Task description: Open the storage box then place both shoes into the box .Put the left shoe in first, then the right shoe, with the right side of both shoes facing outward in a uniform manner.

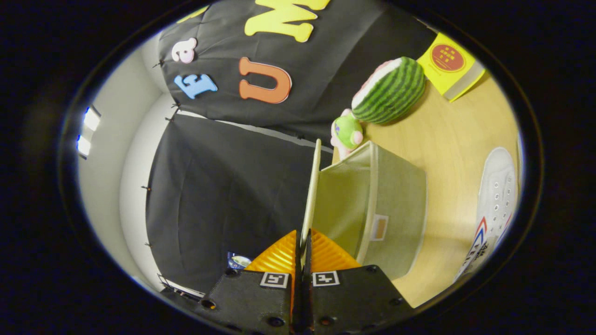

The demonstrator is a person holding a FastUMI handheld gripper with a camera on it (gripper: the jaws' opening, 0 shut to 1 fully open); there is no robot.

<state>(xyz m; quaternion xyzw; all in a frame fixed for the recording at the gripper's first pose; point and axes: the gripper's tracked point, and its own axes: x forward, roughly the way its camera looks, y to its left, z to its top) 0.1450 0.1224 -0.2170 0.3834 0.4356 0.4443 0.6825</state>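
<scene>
My gripper (305, 244) is shut on the free edge of the storage box's lid (311, 190), a thin cream panel seen edge-on between the fingers. The lid is swung away from the beige fabric box (391, 209), which stands on the wooden table (456, 135) with a small label patch on its side. The whole view is rolled sideways. A white lace-up shoe (496, 195) with red and blue stripes lies on the table beyond the box, apart from it. The inside of the box is hidden from me.
A watermelon-slice plush (389, 90) and a small green and pink toy (347, 132) sit near the box's far corner. A yellow book (450, 65) lies past the plush. Black cloth walls close off the booth behind the lid.
</scene>
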